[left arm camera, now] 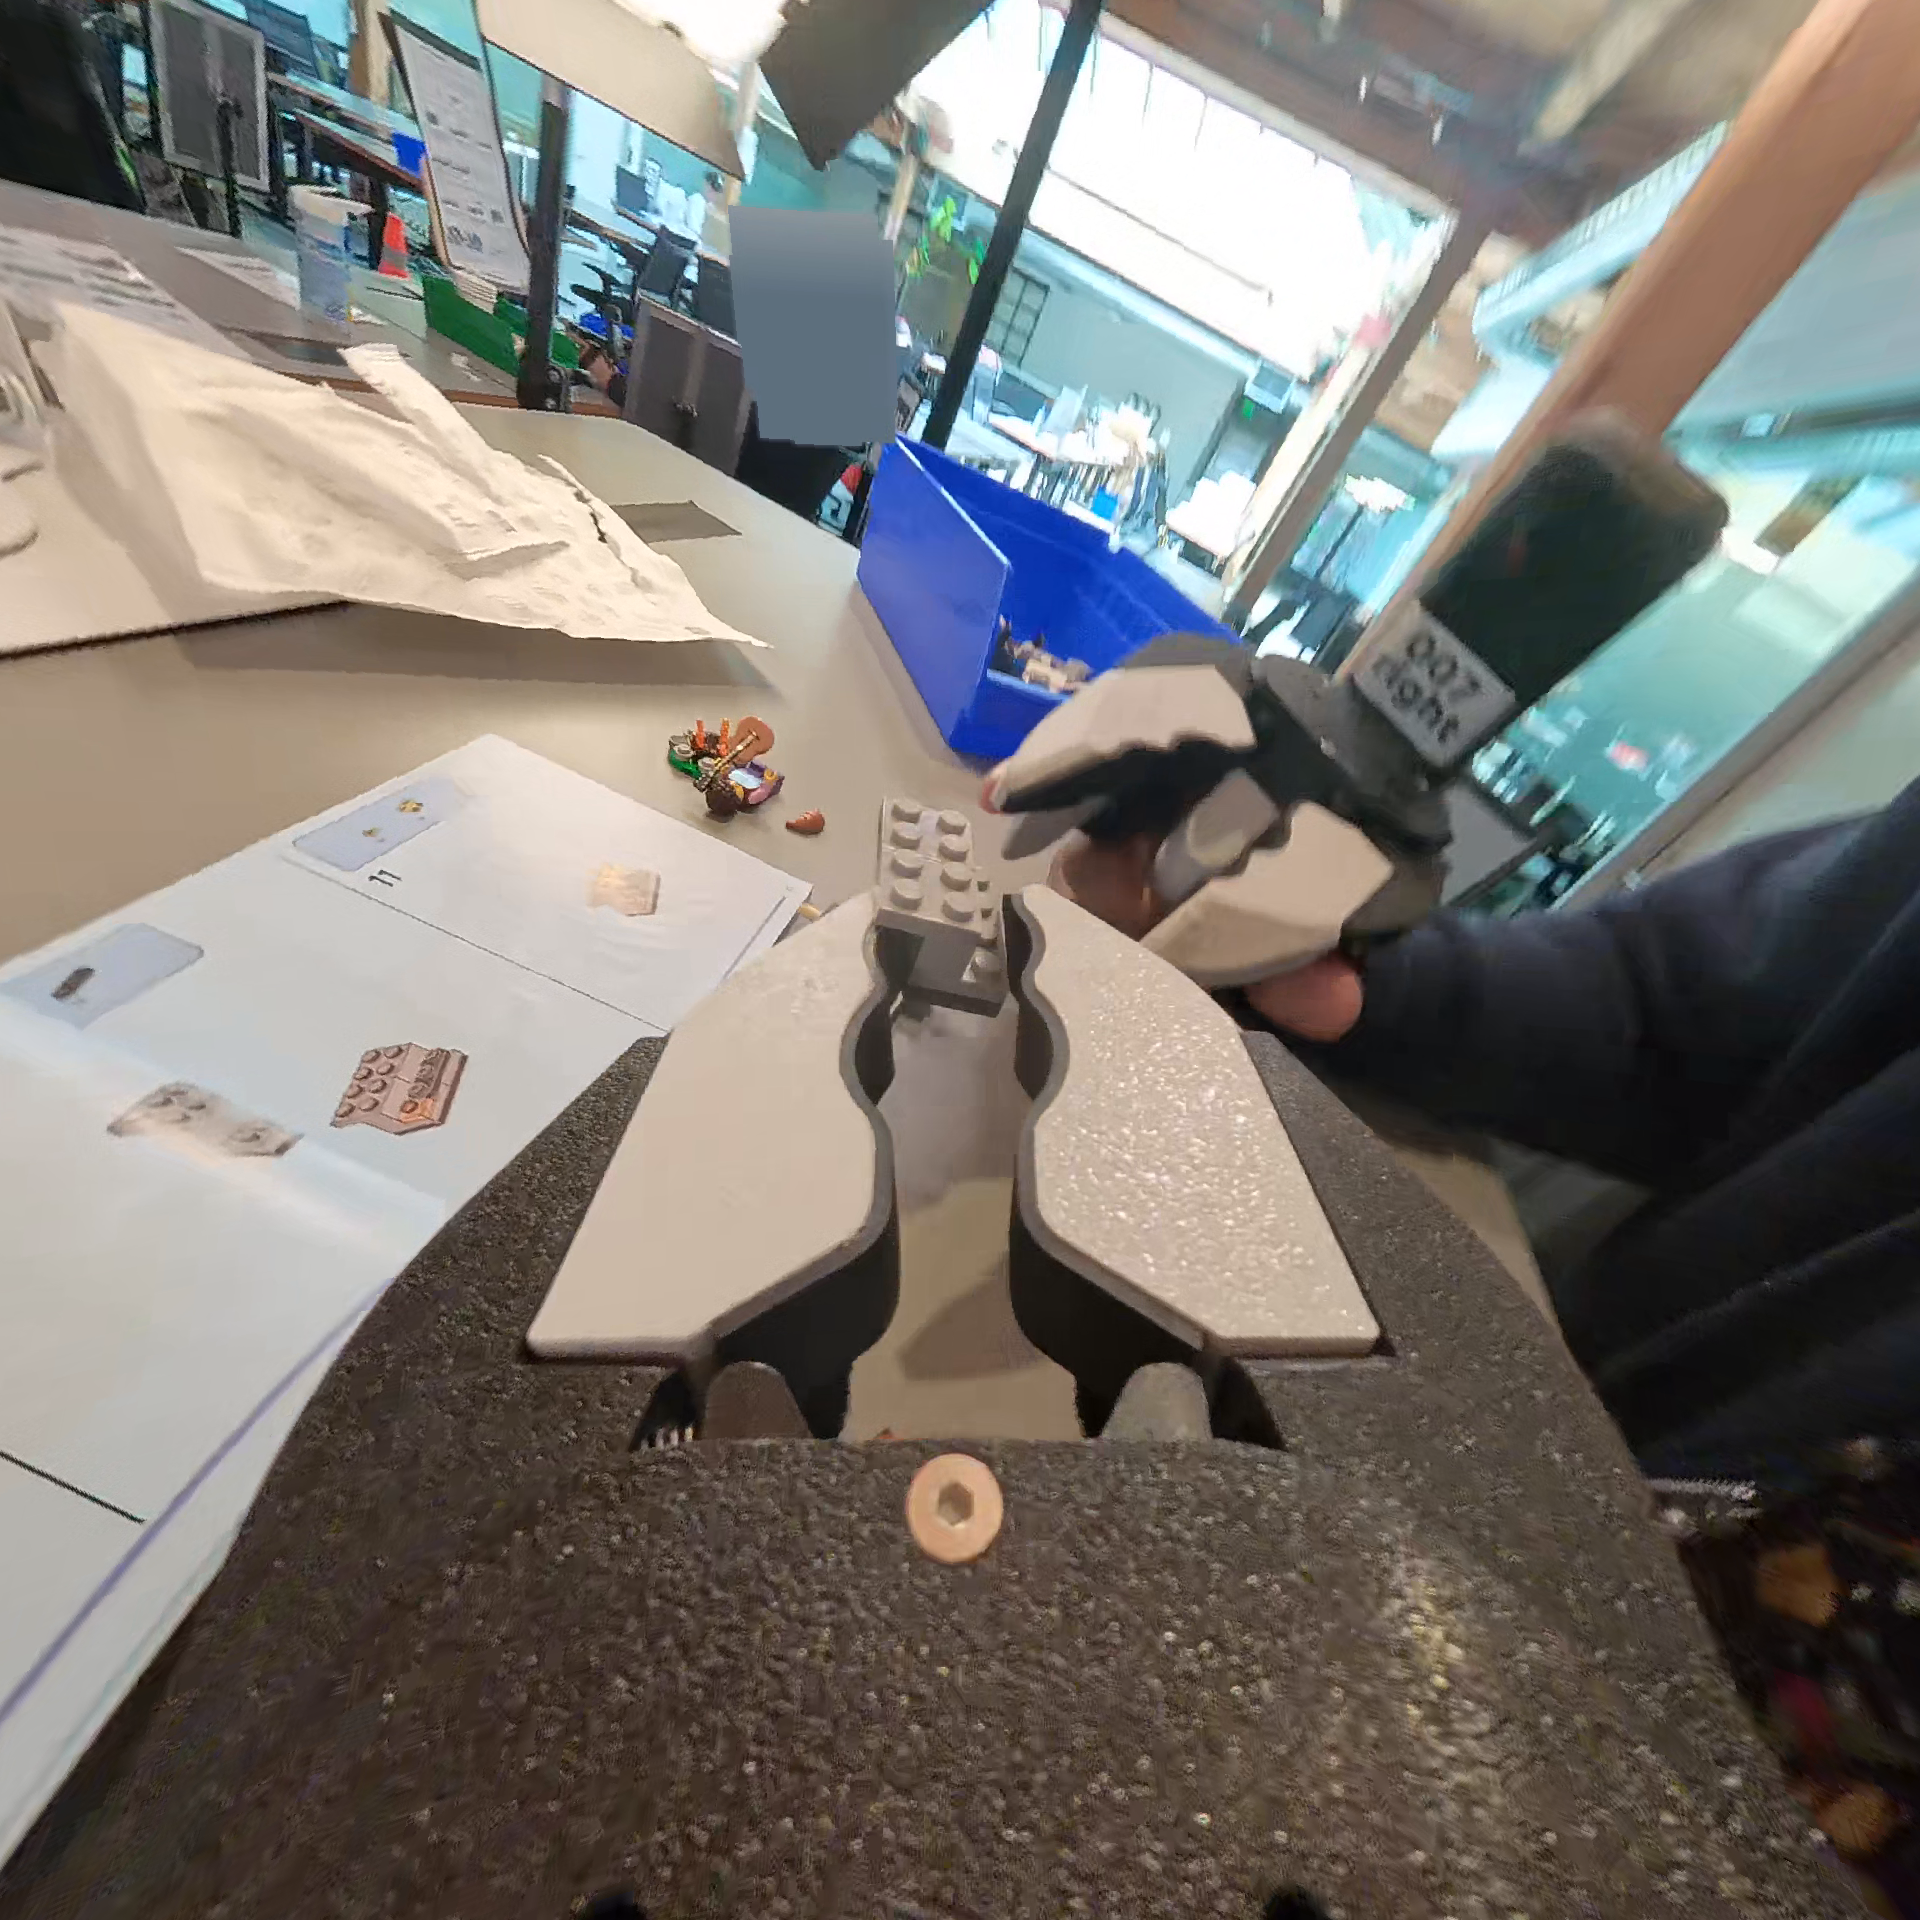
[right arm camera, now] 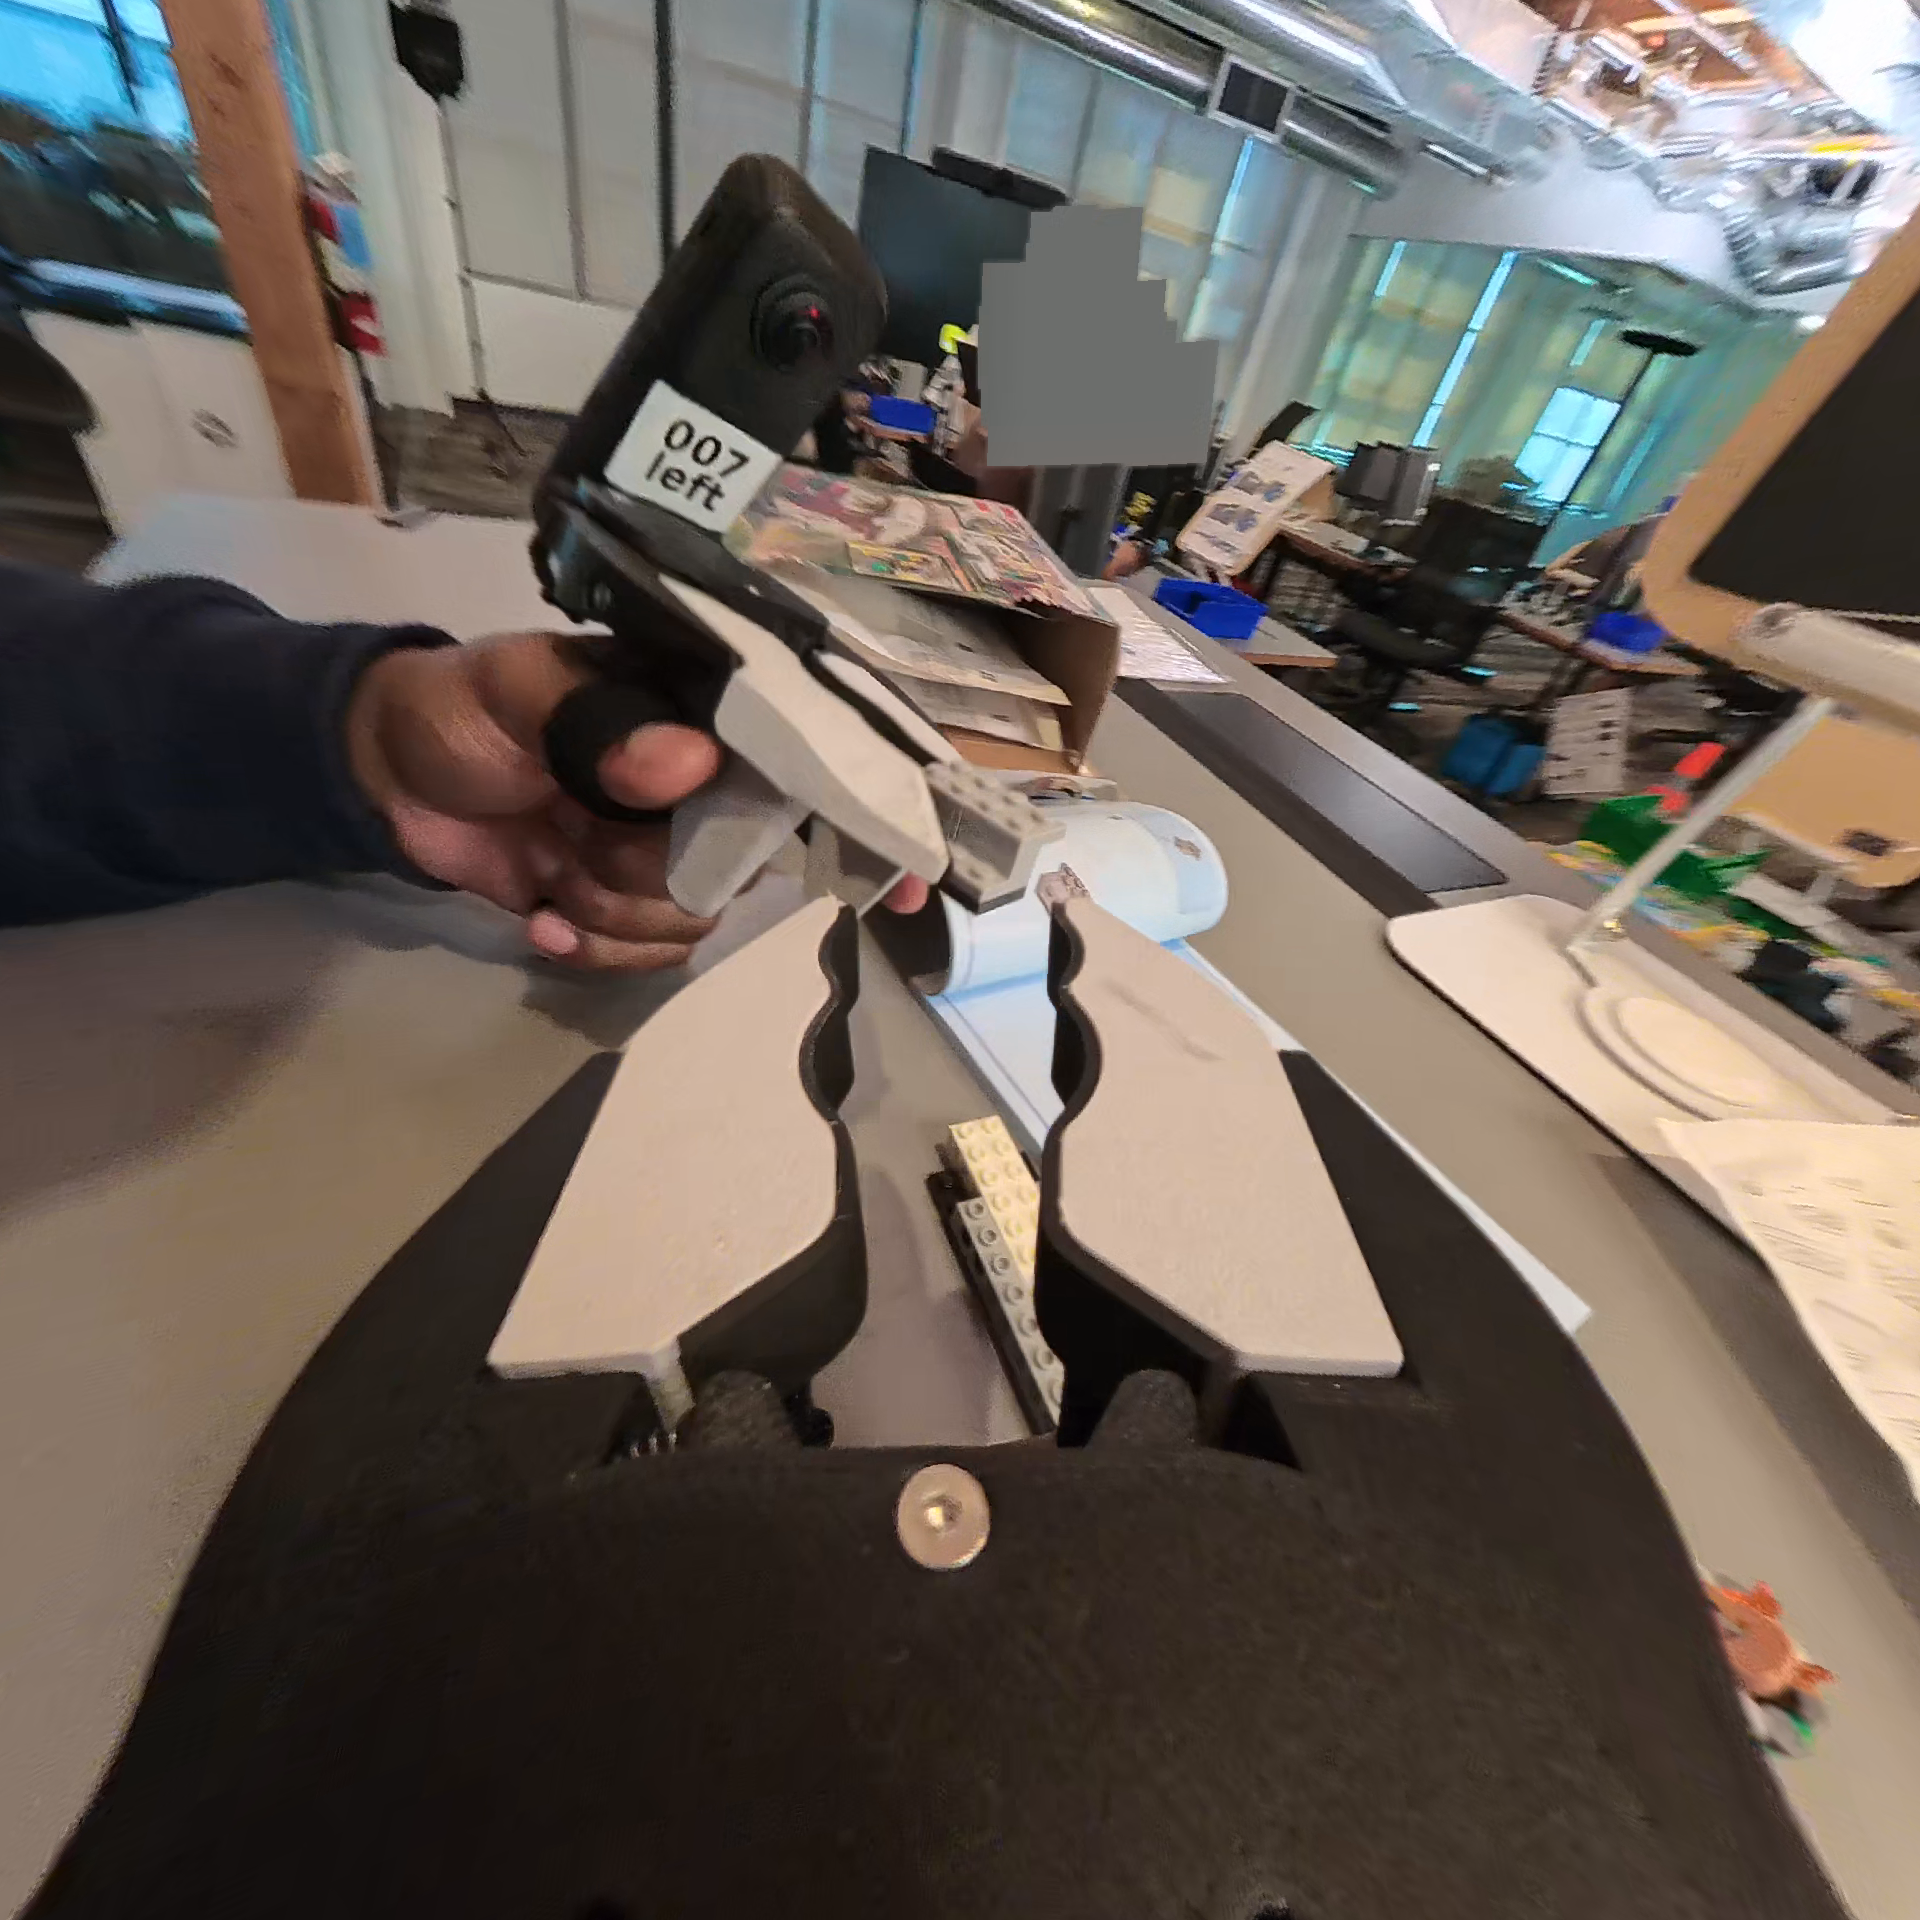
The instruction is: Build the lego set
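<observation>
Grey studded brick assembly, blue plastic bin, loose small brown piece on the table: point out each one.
Grey studded brick assembly [left arm camera: 928, 858], left wrist view, its studded top face.
Blue plastic bin [left arm camera: 928, 592], left wrist view, its near side wall.
Small brown piece [left arm camera: 805, 823], left wrist view, its middle.

grey studded brick assembly [left arm camera: 940, 894] | clamped between left gripper [left arm camera: 940, 935] fingers | tilted, above table

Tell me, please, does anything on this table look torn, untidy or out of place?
Yes. The white paper sheet lies crumpled with a torn edge, and a small brown piece sits loose beside the colourful toy pile, outside the blue bin.
</observation>
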Available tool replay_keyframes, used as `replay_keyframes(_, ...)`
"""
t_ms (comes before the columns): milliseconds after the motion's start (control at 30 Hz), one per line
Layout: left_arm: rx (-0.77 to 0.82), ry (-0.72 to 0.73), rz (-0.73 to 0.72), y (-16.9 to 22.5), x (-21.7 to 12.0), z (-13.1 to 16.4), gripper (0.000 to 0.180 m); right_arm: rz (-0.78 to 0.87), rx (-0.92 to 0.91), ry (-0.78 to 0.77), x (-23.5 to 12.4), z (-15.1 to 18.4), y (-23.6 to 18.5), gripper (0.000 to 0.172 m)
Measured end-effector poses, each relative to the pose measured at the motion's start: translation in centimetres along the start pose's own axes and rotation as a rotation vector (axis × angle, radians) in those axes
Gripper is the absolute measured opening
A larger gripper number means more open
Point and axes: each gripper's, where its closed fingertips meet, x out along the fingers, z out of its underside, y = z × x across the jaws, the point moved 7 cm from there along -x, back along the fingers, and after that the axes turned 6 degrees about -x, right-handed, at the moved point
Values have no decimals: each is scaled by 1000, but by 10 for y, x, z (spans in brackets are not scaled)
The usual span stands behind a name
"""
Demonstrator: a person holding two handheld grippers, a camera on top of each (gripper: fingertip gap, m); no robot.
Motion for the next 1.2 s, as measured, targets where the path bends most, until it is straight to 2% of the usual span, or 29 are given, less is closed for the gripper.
replay_keyframes(100, -102, 46, 32, -2, 0, -1, 19, 70, -66, -41, 5, 1, -6, 37)
replay_keyframes(233, -107, 49, 33, 1, 2, -1, 19, 143, -78, -67, 10, -1, -10, 37)
replay_keyframes(833, 87, -23, 44, 21, 13, 6, 25, 111, -68, -31, 9, 0, -15, 39)
replay_keyframes(1033, 240, -38, -22, 24, 11, 6, 15, 67, -58, -40, 9, 2, -14, 37)
replay_keyframes(1200, 195, -96, -8, 20, 11, 9, 15, 34, -59, -81, 10, 5, -15, 36)
